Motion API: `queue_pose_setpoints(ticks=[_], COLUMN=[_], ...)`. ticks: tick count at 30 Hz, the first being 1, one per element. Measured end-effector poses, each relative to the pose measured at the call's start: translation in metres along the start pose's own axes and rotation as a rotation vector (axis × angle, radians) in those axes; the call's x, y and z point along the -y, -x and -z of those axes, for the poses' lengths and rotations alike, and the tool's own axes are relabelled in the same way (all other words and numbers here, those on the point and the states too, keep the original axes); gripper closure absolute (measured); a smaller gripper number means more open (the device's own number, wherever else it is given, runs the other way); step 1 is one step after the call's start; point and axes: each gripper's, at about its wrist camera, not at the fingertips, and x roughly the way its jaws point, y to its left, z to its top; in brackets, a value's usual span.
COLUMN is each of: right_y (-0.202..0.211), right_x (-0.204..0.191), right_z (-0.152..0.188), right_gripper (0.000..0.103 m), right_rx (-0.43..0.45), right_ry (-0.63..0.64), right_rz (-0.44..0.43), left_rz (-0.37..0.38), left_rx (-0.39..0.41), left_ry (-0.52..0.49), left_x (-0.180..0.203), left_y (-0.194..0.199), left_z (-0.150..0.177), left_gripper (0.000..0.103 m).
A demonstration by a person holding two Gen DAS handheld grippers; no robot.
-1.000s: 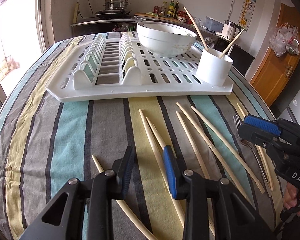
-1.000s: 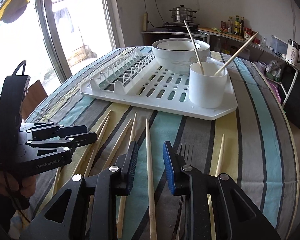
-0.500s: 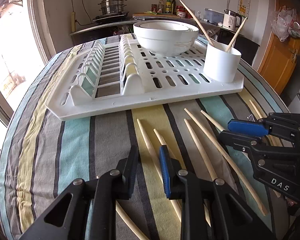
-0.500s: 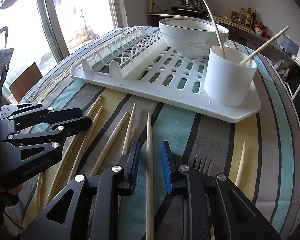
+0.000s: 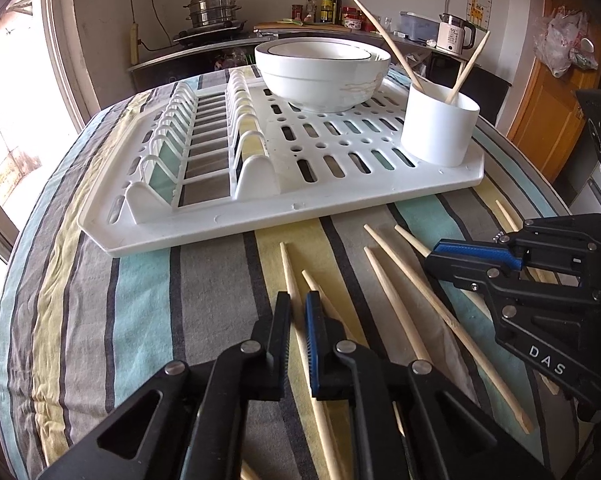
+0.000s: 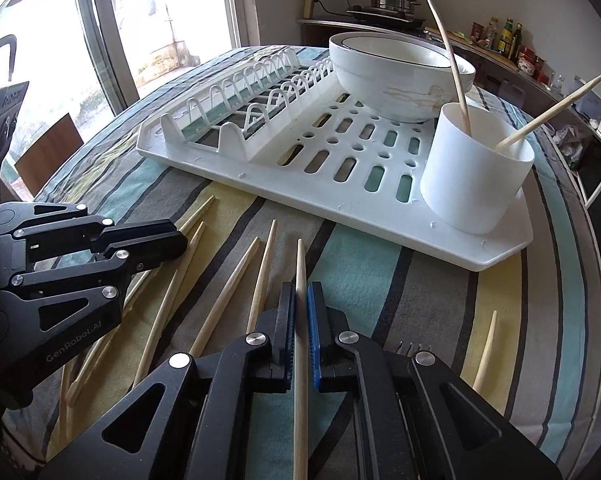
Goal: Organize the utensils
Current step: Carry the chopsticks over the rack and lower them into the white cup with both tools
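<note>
Both grippers, left and right, clench chopsticks near the tips, so sticks may pivot and slip.

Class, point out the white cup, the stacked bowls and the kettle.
white cup [image 6: 474, 184], right wrist view, front wall.
stacked bowls [image 5: 320, 76], left wrist view, outer bowl's side.
kettle [image 5: 454, 36], left wrist view, white body.
</note>
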Motion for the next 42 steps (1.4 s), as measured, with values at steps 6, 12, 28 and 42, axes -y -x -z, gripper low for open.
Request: queue_pose_setpoints(ticks=[6,12,28,42], right_y=[0.024,0.06,0.14,0.172], right_x=[0.011,0.017,0.023,0.028], right_z=[-0.001,-0.004,-0.001,0.0], right_gripper=[0.097,0.097,0.097,0.098], right_rx=[0.069,0.162,0.34,0.419], right_ry=[-0.047,-0.088,-0.131,-0.14], right_rz=[-0.012,-0.02,-0.006,0.013], left_rz=[0.045,0.067,0.115,0.135], left_rx=[0.02,0.074,0.259,0.318], left_ry=[0.025,0.029,0.065,0.05], left_x=[-0.003,-0.002,-0.008,-0.002], left_y=[0.01,0.034,0.12,0.147], left_z=[0.0,-0.005,-0.021,-0.03], left_gripper=[0.096,0.097,0.097,0.097])
